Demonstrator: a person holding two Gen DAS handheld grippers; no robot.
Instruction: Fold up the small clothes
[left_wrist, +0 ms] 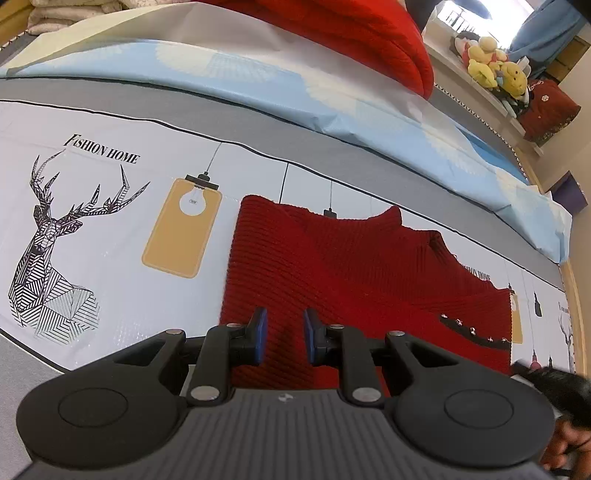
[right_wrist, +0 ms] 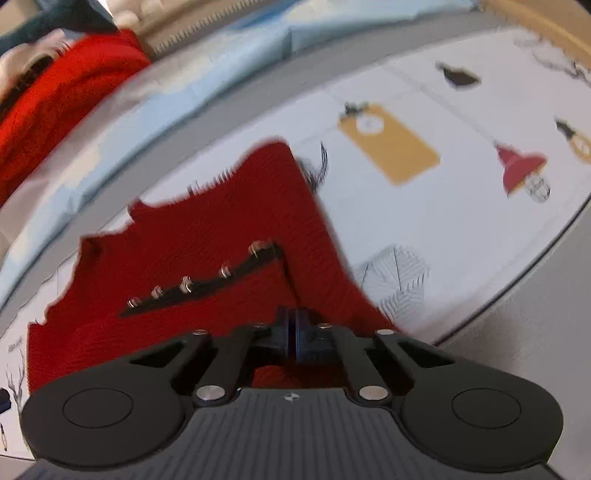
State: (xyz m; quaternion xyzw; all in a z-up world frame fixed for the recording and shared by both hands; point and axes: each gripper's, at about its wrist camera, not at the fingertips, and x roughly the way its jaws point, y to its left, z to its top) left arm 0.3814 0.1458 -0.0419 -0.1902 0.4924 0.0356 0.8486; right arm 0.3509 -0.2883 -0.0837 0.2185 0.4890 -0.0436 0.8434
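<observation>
A small red knit sweater (left_wrist: 351, 266) with a black studded strip (left_wrist: 476, 332) lies on the printed white tablecloth (left_wrist: 110, 229). My left gripper (left_wrist: 283, 336) is open, its blue pads just above the sweater's near edge. In the right wrist view the sweater (right_wrist: 192, 236) is blurred; my right gripper (right_wrist: 294, 334) is shut on its near edge, just right of the studded strip (right_wrist: 207, 284), and the cloth rises toward the pads.
A pale blue sheet (left_wrist: 258, 85) lies across the back of the table with another red knit garment (left_wrist: 354, 33) on it. Stuffed toys (left_wrist: 495, 66) sit on a shelf at the far right. A hand (left_wrist: 569, 443) shows at the lower right.
</observation>
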